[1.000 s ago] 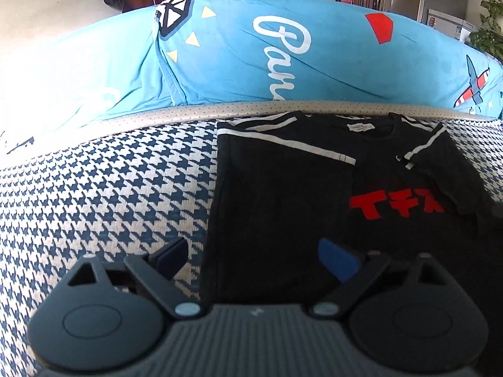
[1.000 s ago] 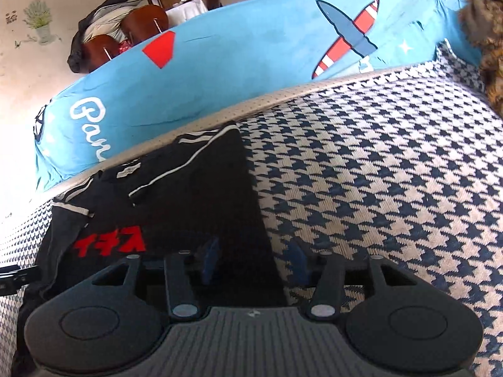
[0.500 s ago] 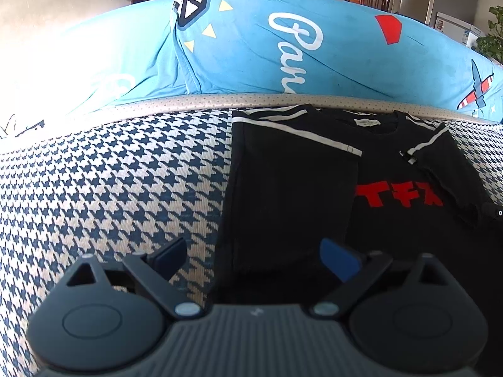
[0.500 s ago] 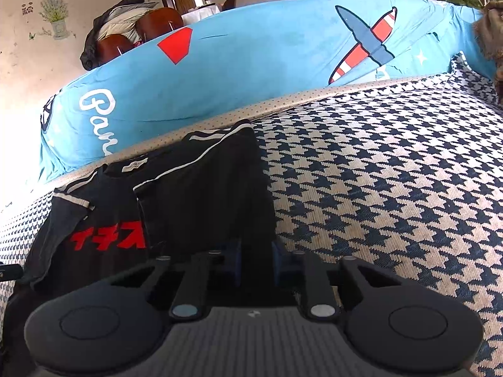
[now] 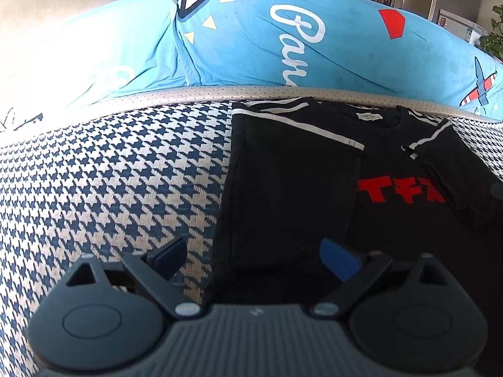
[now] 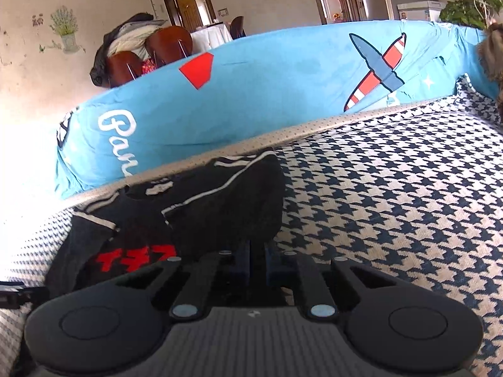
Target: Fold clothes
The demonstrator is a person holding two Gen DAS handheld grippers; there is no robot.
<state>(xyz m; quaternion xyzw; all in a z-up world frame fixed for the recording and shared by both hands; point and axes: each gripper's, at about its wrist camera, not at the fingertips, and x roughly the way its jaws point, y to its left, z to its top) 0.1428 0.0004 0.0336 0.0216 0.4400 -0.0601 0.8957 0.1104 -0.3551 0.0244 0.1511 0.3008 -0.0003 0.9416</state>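
Black cotton: the T-shirt (image 5: 393, 169) lies flat on the houndstooth cover (image 5: 110, 188), its collar toward the blue cushion (image 5: 251, 47), its hem toward me.
Long axis: I read it as going from the hem near my grippers up to the collar, so away from both cameras.
Fold state: the shirt's left side is already turned over the middle; the right side is the one I work on now.
Right gripper (image 6: 257, 253): the jaws are closing and almost together; black cloth of the shirt's right edge (image 6: 239, 207) rises just in front of them, so I judge that they are clamped on it, but the pads are dark and I cannot see the contact itself.
Left gripper (image 5: 254, 256): the fingers are wide apart and hold nothing; the folded left edge passes between them, below the pads.
Which hand is nearer: the right one, it is on the free edge; the left is only beside the folded side.
Coming move: I think the held edge must go across, toward the red letters (image 5: 400, 193) and the left gripper.
Risk: the thin cloth may slip from the pinch.
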